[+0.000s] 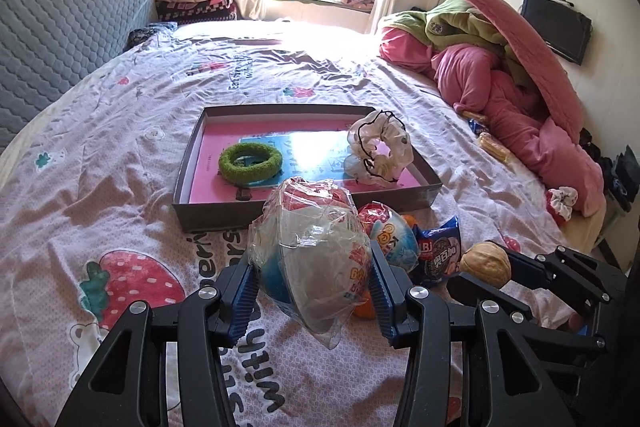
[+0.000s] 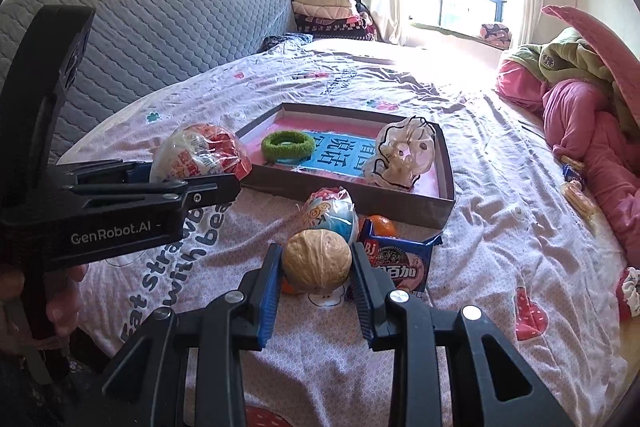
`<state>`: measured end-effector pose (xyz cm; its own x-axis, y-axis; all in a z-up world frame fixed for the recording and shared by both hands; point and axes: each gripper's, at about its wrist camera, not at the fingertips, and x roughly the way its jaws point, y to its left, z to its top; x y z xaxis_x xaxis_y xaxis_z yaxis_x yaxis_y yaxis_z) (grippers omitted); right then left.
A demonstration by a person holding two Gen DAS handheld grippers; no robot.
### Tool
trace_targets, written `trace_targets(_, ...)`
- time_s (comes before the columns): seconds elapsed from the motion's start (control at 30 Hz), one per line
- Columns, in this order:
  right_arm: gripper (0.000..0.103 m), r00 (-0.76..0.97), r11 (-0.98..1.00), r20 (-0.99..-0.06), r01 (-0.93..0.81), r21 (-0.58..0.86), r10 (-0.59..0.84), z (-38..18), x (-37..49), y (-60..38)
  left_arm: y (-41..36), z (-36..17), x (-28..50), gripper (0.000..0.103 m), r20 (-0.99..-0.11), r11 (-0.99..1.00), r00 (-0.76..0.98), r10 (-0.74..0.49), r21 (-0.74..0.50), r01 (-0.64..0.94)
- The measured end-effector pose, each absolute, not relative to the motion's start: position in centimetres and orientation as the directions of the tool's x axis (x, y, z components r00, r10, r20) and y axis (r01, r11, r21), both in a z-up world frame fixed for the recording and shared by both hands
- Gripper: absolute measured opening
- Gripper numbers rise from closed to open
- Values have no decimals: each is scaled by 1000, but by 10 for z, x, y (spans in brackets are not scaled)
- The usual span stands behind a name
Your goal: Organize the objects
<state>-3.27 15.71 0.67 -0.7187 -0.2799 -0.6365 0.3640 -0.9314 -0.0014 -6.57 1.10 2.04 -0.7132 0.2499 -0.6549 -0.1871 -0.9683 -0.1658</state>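
Hoisting both prizes now: left tongs (image 1: 314, 281) clamped on the plastic-wrapped toy egg (image 1: 310, 251), right tongs (image 2: 316, 277) gripping the tan walnut (image 2: 317, 259), just short of the shallow grey-walled box (image 1: 304, 203), probably their destination.

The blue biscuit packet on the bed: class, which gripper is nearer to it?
Right. The right gripper, shut on the walnut, hangs directly beside the blue biscuit packet; the left gripper, holding a wrapped egg, is farther off.

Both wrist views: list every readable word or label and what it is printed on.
"GenRobot.AI" on the left tool.
"Eat Straw…" and "with bea…", partly cut off, on the bedsheet.
"百加" on the blue snack packet.
Print on the wrapped egg and the box: unreadable.
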Motion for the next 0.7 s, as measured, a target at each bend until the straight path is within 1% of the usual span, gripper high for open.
trace_targets(0.5,33,-774,-941,-572,338,-8,-273,40,-28,164,23,45,-44,51,-612,-972,-755,235,-129,-198)
trace_targets(0.7,33,-788,-945,-556,326,-15,-263,49,-29,166,23,44,-43,51,-611,-967,-750,254,-155,-202)
